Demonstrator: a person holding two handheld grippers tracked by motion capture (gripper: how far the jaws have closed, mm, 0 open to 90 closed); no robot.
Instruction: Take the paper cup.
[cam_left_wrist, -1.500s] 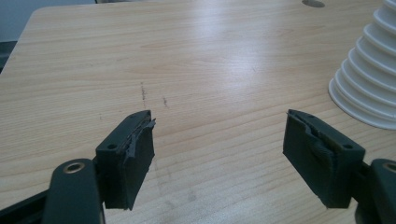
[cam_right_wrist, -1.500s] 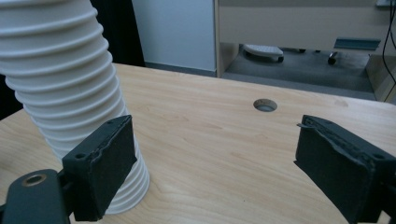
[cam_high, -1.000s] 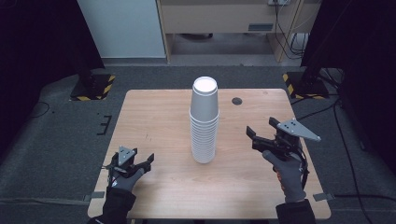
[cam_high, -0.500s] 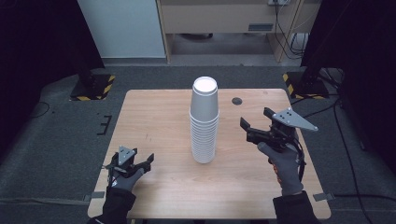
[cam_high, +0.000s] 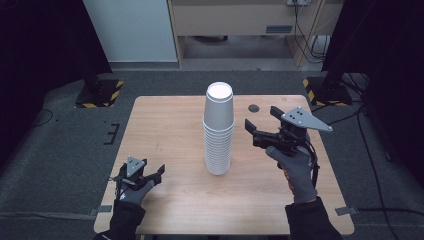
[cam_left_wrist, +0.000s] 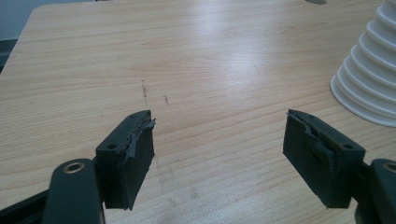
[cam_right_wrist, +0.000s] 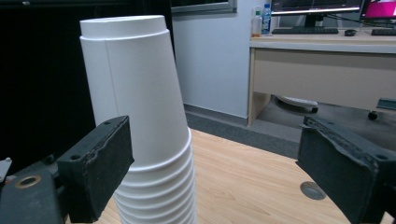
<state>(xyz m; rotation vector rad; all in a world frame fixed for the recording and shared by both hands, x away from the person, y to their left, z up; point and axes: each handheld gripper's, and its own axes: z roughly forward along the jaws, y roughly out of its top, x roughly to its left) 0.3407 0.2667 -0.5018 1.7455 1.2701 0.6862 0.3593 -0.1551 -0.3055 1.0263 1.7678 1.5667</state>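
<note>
The right tool (cam_high: 260, 126) is hanging wide open in the air, just beside the top of the cups (cam_high: 219, 130), with nothing in it. The cups are standing upside down in one tall white pile near the middle of the tabletop (cam_high: 165, 125). From the right tool's own view, the top cup (cam_right_wrist: 133, 88) is sitting to one side, partly behind one jaw and not yet between the two. To do this step well, the tool should be sliding sideways until the top cup is sitting right in the gap, then closing softly on that one cup alone, high up near its flat end. Squeezing hard could be bending the thin wall, and a bump could be tipping the whole pile. The left tool (cam_high: 145, 176) is resting low near the front left corner, also open and holding nothing, well apart from the pile; its view is showing the pile's bottom rims (cam_left_wrist: 369, 74) off to one side
</note>
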